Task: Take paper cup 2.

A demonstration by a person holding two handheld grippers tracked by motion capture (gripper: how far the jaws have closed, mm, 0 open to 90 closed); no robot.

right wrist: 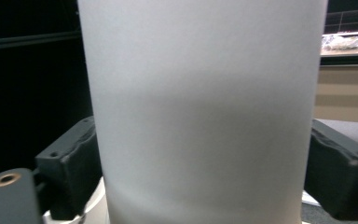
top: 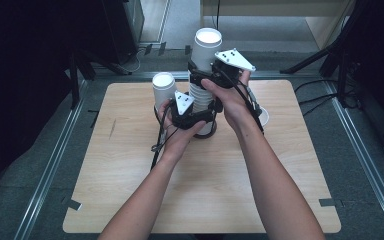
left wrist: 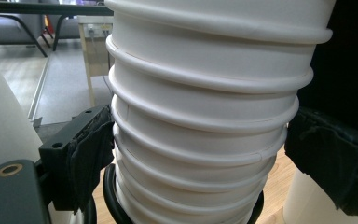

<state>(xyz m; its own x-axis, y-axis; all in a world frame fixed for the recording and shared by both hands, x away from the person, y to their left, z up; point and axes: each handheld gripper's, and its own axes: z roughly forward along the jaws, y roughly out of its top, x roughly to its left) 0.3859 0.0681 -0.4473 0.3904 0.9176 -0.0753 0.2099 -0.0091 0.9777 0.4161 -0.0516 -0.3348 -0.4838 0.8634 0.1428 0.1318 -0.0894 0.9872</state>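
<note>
Fingers of the left gripper [top: 196, 116] clamp the tall stack of white paper cups [left wrist: 205, 116] at the wooden counter's [top: 130, 175] twelve o'clock; right gripper [top: 206, 76] fingers clamp its top white paper cup [right wrist: 205, 112]

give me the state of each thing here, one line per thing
stack of cups: upright on the table, nested, rims showing in rings
top cup: upright, mouth up, being lifted out of the stack
single cup: upright on the table, left of the stack
left claw: shut on the stack, low down
right claw: shut on the top cup's wall
table: wooden top, level
</note>
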